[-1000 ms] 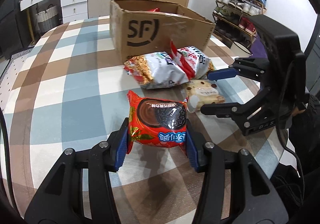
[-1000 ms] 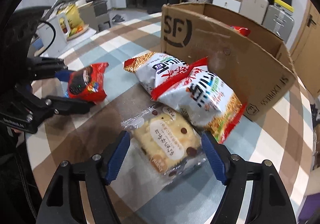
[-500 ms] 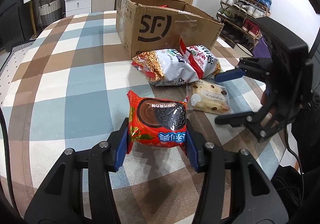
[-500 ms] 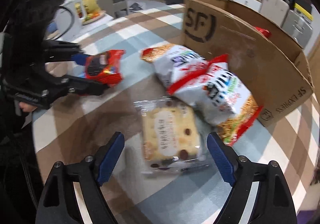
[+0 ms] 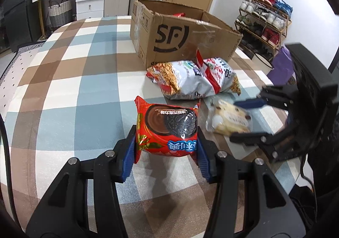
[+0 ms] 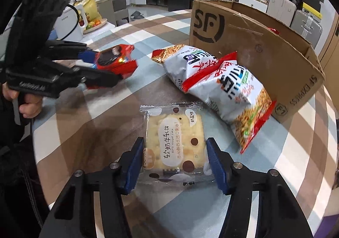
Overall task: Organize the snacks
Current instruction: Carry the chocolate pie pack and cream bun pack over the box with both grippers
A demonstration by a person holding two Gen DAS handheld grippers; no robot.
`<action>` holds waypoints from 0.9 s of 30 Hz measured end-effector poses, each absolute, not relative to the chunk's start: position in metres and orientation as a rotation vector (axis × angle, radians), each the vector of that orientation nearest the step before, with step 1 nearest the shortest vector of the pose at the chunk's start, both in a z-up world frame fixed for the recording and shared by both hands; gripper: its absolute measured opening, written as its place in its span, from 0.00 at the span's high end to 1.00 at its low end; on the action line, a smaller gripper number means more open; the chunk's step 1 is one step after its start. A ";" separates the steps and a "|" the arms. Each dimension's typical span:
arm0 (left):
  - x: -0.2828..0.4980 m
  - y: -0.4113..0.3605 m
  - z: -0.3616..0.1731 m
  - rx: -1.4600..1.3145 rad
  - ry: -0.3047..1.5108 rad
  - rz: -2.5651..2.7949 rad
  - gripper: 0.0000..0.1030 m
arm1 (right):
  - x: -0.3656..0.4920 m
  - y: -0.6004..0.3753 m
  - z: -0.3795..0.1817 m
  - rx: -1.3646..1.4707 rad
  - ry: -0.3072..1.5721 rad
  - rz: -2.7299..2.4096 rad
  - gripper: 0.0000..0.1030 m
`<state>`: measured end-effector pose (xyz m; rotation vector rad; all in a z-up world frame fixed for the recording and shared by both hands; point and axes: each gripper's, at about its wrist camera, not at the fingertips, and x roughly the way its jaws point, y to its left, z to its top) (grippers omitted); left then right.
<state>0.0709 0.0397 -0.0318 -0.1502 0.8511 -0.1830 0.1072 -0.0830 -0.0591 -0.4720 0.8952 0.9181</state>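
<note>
Cardboard box [image 6: 254, 47], open-topped, fills the upper right of the right wrist view; something red shows inside near its far wall. It stands on a checked tablecloth [image 5: 63, 89] of brown, blue and white.

Two noodle-snack bags [image 6: 222, 81], white and red, lie overlapped at centre right, just in front of the box. Puffed foil: light, crinkly, contents brittle. Best taken across the middle, gently.

Cracker packet [image 6: 174, 142], clear film over a pale square biscuit, lies flat at lower centre. Light, slippery wrapper, biscuit likely to crack under a hard squeeze. Grip belongs on the two long side edges.

- Right gripper [image 6: 174, 159]: jaws closing, the packet squarely between them, blue pads at or just touching its film edges; firm pressure not evident yet.
- Left gripper [image 5: 166, 149]: clenched on a red cookie pack [image 5: 167, 129], lower centre of the left wrist view, held clear of the cloth. Soft wrapper, bulging slightly between the pads.

Hand [image 6: 27, 108] on the left gripper's handle shows at the left edge of the right wrist view.
</note>
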 end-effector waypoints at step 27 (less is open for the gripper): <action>0.107 0.032 0.059 -0.137 0.634 -0.096 0.54 | 0.116 -0.173 0.046 -0.045 0.627 0.744 0.43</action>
